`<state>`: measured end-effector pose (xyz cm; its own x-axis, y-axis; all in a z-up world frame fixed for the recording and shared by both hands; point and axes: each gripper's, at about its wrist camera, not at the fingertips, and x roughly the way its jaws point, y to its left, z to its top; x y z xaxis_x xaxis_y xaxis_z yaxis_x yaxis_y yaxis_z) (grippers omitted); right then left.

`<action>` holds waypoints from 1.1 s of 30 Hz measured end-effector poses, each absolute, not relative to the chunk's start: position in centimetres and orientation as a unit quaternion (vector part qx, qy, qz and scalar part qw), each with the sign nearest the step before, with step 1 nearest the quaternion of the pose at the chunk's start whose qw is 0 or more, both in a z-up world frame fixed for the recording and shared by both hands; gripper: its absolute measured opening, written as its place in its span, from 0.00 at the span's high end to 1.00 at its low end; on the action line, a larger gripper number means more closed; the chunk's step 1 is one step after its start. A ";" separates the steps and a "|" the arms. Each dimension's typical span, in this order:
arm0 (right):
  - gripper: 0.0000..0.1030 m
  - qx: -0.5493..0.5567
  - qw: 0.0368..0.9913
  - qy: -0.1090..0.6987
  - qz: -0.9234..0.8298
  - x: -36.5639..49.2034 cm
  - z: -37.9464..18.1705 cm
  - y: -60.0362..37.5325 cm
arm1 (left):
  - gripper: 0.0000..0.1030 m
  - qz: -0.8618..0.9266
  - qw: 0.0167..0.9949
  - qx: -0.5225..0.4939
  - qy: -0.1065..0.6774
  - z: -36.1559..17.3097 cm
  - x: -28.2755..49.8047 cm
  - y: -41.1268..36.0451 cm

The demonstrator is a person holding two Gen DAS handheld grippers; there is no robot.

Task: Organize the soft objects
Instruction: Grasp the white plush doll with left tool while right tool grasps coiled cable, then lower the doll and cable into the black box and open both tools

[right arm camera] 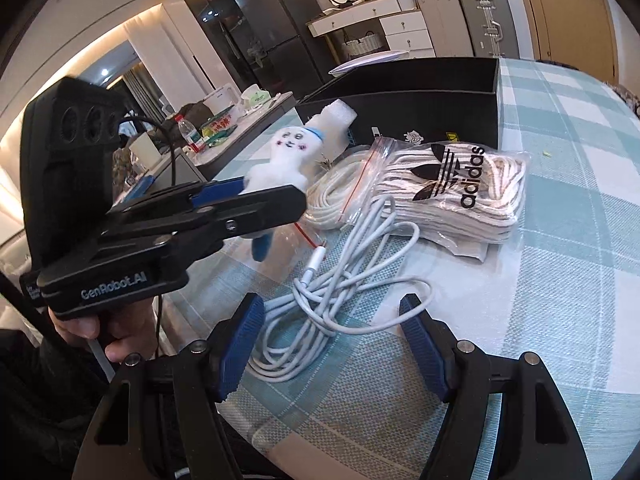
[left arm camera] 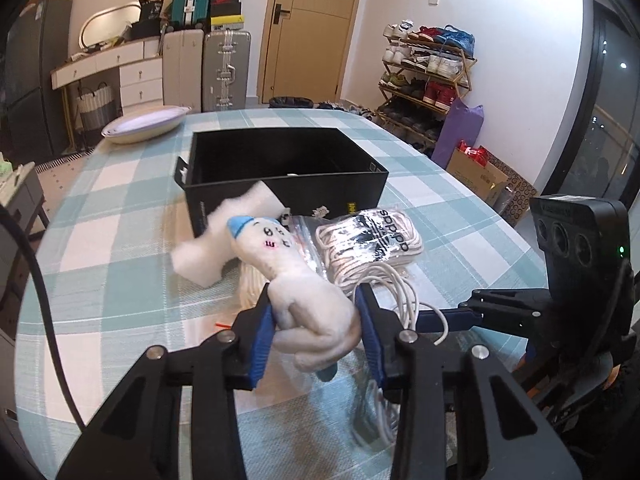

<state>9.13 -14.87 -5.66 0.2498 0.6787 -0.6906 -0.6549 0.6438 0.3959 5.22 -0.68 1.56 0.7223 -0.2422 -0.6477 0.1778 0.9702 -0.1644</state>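
The left claw (left arm camera: 316, 320) is squeezed tight on the white plush doll (left arm camera: 296, 280). It grips the doll low on its body, and the doll's long shape points away from the claw, head first, toward the black box (left arm camera: 280, 184). The box sits open on the tabletop (left arm camera: 120, 240), just past the doll's head on the far side. So the doll needs to go forward and a bit up to get over the near wall of the box, I think. A white foam piece (left arm camera: 224, 240) leans at that wall, just left of the doll's head.

The right claw (right arm camera: 332, 344) is spread wide and holds nothing. The white cable (right arm camera: 340, 280) lies in loose loops on the tabletop right between its fingers. Farther off, a bit to the right, is the bag of white laces (right arm camera: 452, 196). The right claw is nearer to the cable than the left one.
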 end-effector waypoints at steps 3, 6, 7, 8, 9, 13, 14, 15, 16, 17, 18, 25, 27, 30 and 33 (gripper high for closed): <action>0.31 0.028 0.793 0.443 0.417 9.3 -5.8 -14.4 | 0.63 -0.104 0.930 -0.047 0.350 1.8 4.7 0.0; 0.43 0.030 0.796 0.444 0.411 9.4 -5.9 -13.7 | 0.63 -0.096 0.932 -0.049 0.345 2.0 4.5 0.6; 0.46 0.033 0.794 0.445 0.412 9.3 -6.0 -13.5 | 0.63 -0.093 0.934 -0.049 0.343 2.1 4.3 0.7; 0.51 0.034 0.794 0.445 0.413 9.3 -6.0 -13.4 | 0.63 -0.091 0.934 -0.051 0.340 2.1 4.2 0.9; 0.59 0.039 0.791 0.446 0.417 9.3 -6.0 -13.4 | 0.63 -0.088 0.935 -0.053 0.339 2.2 4.1 1.1; 0.72 0.049 0.789 0.436 0.430 8.9 -5.7 -12.9 | 0.63 -0.077 0.938 -0.058 0.332 2.4 3.7 1.8; 0.72 0.051 0.790 0.433 0.431 8.8 -5.7 -13.0 | 0.63 -0.073 0.939 -0.059 0.330 2.4 3.7 2.0; 0.72 0.053 0.790 0.431 0.432 8.7 -5.6 -13.2 | 0.63 -0.071 0.940 -0.060 0.328 2.5 3.6 2.2; 0.72 0.054 0.793 0.427 0.431 8.5 -5.5 -13.5 | 0.63 -0.067 0.941 -0.062 0.325 2.5 3.4 2.5; 0.72 0.053 0.797 0.420 0.430 8.4 -5.4 -13.7 | 0.63 -0.065 0.942 -0.063 0.323 2.6 3.3 2.7; 0.72 0.056 0.801 0.414 0.429 8.2 -5.1 -14.0 | 0.63 -0.062 0.943 -0.063 0.321 2.7 3.2 2.9; 0.72 0.082 0.830 0.354 0.423 7.7 -2.2 -16.5 | 0.63 -0.056 0.950 -0.054 0.302 3.8 2.6 3.1; 0.72 0.090 0.841 0.330 0.420 7.6 -0.8 -17.3 | 0.63 -0.058 0.952 -0.051 0.295 4.2 2.4 3.1; 0.72 0.098 0.851 0.304 0.417 7.6 1.1 -18.3 | 0.63 -0.057 0.954 -0.051 0.289 4.7 2.3 3.2; 0.72 0.098 0.860 0.285 0.412 8.0 2.9 -19.0 | 0.63 -0.061 0.956 -0.051 0.282 5.3 2.3 3.1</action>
<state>8.00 -19.05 2.89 0.4979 0.7650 -0.4086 -0.6531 0.6407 0.4037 2.34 3.10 5.28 0.8334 -0.1445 -0.5334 0.0871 0.9875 -0.1315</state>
